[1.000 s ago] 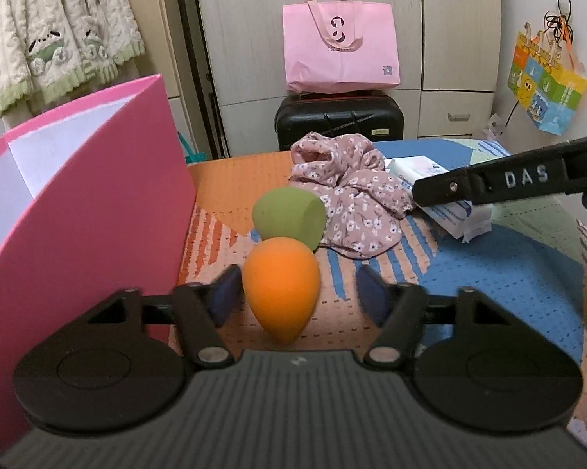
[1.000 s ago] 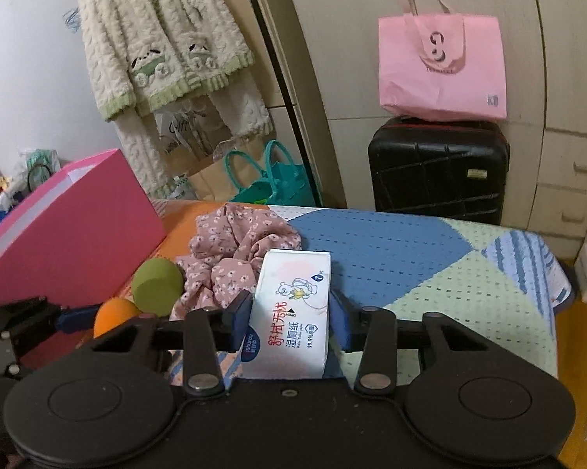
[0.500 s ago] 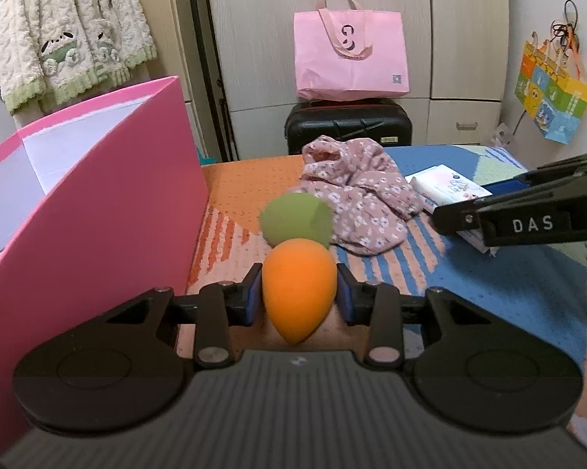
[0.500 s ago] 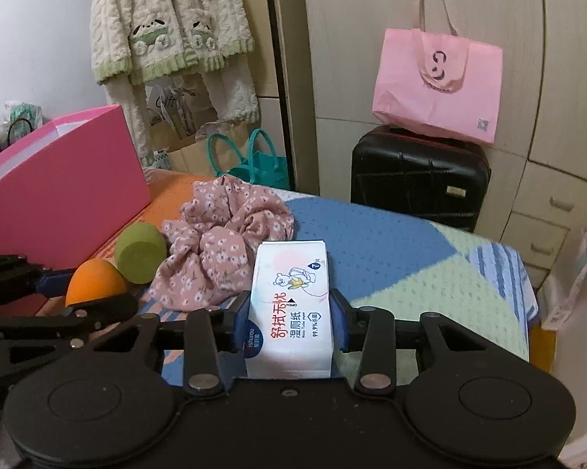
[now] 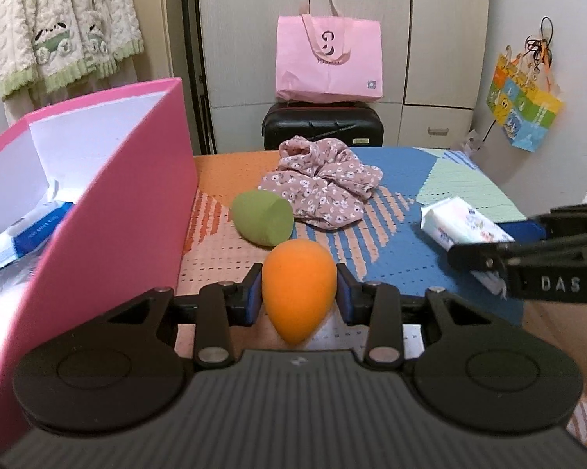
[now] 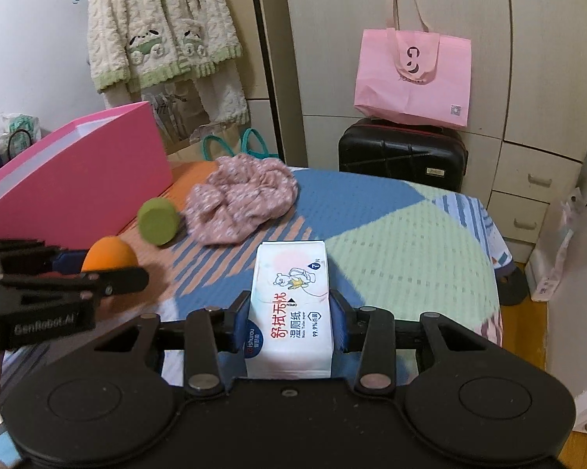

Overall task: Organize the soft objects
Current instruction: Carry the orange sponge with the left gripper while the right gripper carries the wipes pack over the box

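While clamped in the left gripper (image 5: 299, 292), orange sponge (image 5: 298, 288); right gripper (image 6: 290, 318) pinching wipes pack (image 6: 289, 305).

Cream wardrobe (image 6: 430, 39) at 12 o'clock; black suitcase (image 6: 403, 154) before it bears a pink tote (image 6: 412, 78); knit cardigan (image 6: 156, 23) hanging at 10 o'clock.

Left gripper (image 5: 299, 297) black, ribbed housing, round discs, silver screws, blue pads (image 5: 254, 293), "GenRobot.AI" lettering; right gripper (image 6: 289, 318) matching, "DAS" lettering mid right

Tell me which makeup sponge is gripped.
The orange sponge, clamped in the left gripper. The green sponge lies free on the table beside the floral scrunchie.
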{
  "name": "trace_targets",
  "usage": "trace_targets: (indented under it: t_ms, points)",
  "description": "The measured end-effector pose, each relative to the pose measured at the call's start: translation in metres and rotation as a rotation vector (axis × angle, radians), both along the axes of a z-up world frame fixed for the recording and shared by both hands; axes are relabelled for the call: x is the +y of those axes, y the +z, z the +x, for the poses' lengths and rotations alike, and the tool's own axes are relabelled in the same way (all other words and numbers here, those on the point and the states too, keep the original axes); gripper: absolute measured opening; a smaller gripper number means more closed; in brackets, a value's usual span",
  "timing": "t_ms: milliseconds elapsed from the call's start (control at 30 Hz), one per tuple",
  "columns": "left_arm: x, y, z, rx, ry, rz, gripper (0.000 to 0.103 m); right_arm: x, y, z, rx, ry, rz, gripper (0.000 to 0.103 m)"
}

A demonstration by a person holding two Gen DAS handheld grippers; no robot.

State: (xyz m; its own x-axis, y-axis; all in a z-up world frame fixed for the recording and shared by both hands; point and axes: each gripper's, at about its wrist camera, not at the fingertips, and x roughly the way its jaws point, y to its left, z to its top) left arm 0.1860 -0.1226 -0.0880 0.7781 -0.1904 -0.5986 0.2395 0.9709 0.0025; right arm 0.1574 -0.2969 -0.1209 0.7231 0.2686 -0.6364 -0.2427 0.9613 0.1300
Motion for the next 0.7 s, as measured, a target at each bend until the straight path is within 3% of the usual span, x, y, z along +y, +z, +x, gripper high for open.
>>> trace_targets:
  t_ms: [267,700]
  points:
    - [0.009,0.012,-0.026,-0.01,-0.035,-0.021,0.036,0.013,0.009,-0.037,-0.006,0.02,0.001,0.046]
    - [0.024,0.023,-0.062,0.063,-0.154,-0.093,0.036,0.035,0.026,-0.09,-0.011,0.107,-0.007,0.046]
